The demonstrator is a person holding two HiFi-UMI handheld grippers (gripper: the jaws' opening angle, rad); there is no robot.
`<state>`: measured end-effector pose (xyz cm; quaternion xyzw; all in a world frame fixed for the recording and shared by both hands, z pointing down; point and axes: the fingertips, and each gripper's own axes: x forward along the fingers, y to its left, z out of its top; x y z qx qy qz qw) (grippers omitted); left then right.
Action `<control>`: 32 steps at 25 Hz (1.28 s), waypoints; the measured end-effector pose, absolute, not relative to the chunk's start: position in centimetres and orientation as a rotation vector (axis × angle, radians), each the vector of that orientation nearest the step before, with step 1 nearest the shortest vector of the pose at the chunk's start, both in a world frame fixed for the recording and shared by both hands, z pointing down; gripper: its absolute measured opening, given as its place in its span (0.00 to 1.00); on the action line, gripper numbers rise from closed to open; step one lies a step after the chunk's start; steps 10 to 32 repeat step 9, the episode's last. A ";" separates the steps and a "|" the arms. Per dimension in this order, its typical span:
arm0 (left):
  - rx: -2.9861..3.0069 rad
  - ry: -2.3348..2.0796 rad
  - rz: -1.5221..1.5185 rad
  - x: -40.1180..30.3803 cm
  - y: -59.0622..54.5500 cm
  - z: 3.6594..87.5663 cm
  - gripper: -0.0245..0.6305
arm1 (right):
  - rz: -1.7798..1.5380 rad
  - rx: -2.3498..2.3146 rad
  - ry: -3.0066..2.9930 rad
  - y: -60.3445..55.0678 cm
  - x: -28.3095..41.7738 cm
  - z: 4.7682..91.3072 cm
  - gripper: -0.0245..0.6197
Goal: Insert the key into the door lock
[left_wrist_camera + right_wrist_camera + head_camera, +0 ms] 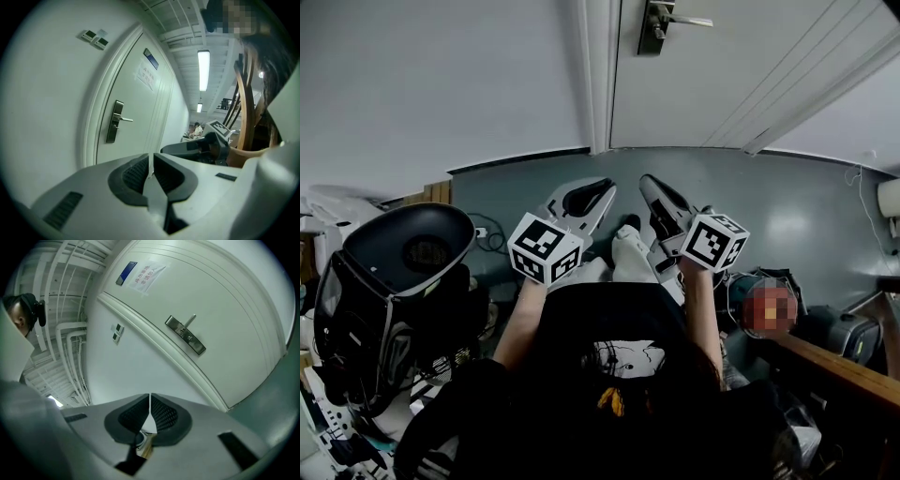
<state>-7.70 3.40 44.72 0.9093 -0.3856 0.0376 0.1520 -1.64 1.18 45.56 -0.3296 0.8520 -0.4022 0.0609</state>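
Observation:
The white door [750, 66] stands ahead with its metal lock plate and lever handle [661, 23] at the top of the head view. The same lock plate [115, 121] shows in the left gripper view and again as a lock plate [185, 335] in the right gripper view, well away from both grippers. My right gripper [150, 399] is shut, and a brass and silver key [143, 446] shows behind its pads. My left gripper [150, 161] is shut with nothing seen between its pads. Both the left gripper [602, 190] and the right gripper [647, 183] are held side by side low before the door.
A black curved chair shell [403, 253] stands at my left. A person [769, 309] sits low at the right, beside a wooden rail [844, 370]. The door frame [595, 75] borders a grey wall with two switches [93, 38]. A paper notice [146, 75] hangs on the door.

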 end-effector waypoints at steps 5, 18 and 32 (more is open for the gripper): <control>2.619 -1.108 0.114 -7.4 4.5 44.9 0.09 | -1.179 -1.030 2.590 1.4 -0.2 45.5 0.05; 2.620 -1.142 0.110 -7.8 5.2 44.7 0.09 | -1.166 -1.023 2.590 1.5 0.2 45.3 0.05; 2.620 -1.142 0.110 -7.8 5.2 44.7 0.09 | -1.166 -1.023 2.590 1.5 0.2 45.3 0.05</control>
